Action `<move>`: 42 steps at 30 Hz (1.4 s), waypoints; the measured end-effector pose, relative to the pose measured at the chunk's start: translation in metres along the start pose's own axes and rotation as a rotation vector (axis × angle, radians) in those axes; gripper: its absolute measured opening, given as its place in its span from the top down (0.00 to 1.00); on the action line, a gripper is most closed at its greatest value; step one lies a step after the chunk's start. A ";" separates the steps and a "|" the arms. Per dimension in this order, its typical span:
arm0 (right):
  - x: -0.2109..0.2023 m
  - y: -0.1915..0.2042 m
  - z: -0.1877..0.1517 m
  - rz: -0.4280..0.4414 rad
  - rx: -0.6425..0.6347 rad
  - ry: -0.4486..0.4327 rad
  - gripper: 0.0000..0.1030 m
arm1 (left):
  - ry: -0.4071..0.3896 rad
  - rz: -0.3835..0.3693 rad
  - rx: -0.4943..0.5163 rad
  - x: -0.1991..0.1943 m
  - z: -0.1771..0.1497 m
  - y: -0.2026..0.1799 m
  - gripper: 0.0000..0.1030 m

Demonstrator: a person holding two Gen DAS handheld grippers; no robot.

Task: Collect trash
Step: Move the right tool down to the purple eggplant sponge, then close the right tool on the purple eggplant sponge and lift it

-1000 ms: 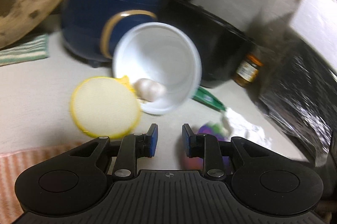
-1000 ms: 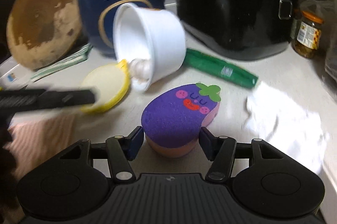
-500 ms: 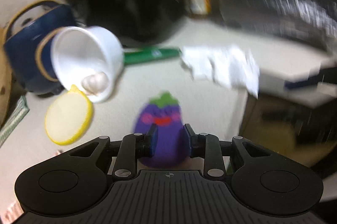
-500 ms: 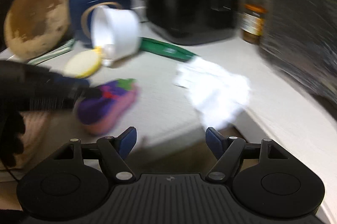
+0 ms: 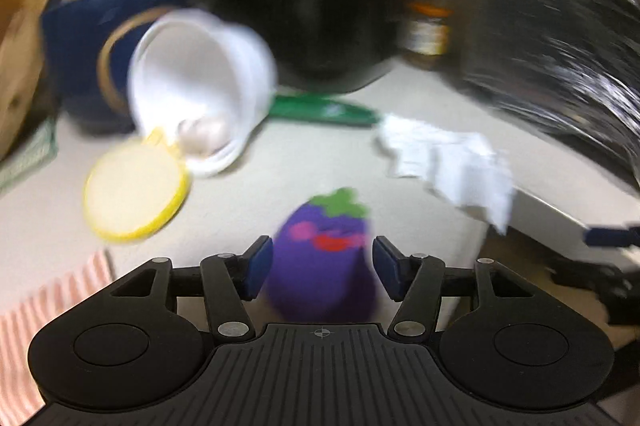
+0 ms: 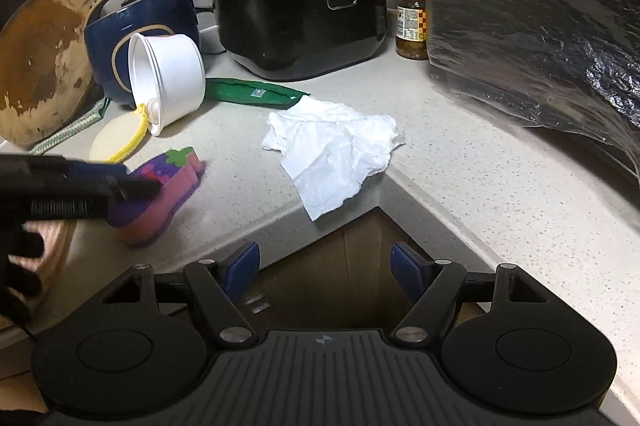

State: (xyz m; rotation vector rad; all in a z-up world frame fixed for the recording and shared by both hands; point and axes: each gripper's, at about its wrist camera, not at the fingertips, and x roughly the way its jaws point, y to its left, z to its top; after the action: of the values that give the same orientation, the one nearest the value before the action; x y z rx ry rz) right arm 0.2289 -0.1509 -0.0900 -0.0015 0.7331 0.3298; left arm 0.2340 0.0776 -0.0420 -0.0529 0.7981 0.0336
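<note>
**Eggplant sponge between the left tongs, tissue hanging off the desk edge**

So the white tub [image 6: 168,81] is tipped on its side, mouth facing the camera and down-left, leaning against the navy cooker [image 6: 136,33]. There's one pale roundish lump [image 5: 200,137] sitting at its lower rim, can't tell what it is. Its yellow-rimmed lid [image 6: 118,137] lies flat just in front. The black rice cooker [image 6: 300,21] at the back has its lid flipped up, inside not visible. A jar [image 6: 411,23] with an orange cap stands by the black bag [image 6: 540,17].

Edges: the desk [image 6: 500,185] makes an inside corner, and the crumpled white tissue [image 6: 336,153] hangs one point over that edge. Bare surface runs along the right side below the bag.

The green wrapper [image 6: 256,93] lies flat, long axis running left-right, between the tub and the tissue.

The eggplant sponge [image 5: 324,266] sits near the front edge, stem end pointing away toward the tub. The left tongs [image 5: 323,268] have just been opening and now stand spread either side of it, pads not pressing. The right tongs [image 6: 325,268] are spread with nothing between them, out past the desk edge.
</note>
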 end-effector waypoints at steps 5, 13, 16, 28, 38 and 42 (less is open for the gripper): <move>0.000 -0.005 -0.003 -0.009 0.010 0.014 0.29 | 0.027 -0.038 -0.045 0.014 0.002 0.012 0.37; -0.002 -0.002 -0.001 -0.033 -0.015 0.010 0.29 | 0.029 -0.071 0.018 0.020 0.007 0.000 0.38; 0.000 0.003 0.007 -0.017 -0.019 0.002 0.29 | 0.028 -0.108 -0.009 0.019 0.010 0.005 0.39; 0.059 0.119 0.036 0.233 -0.102 0.022 0.26 | -0.126 -0.149 -0.304 -0.022 0.033 0.078 0.41; 0.037 0.097 0.045 0.098 -0.107 -0.074 0.33 | -0.139 -0.240 -0.191 0.002 0.060 0.044 0.41; 0.001 0.040 0.042 -0.054 -0.015 -0.130 0.33 | -0.075 -0.310 -0.083 0.041 0.072 -0.007 0.41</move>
State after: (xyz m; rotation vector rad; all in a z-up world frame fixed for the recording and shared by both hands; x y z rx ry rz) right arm 0.2450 -0.1078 -0.0549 -0.0133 0.6003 0.2814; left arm 0.3145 0.0750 -0.0207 -0.2522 0.7060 -0.2233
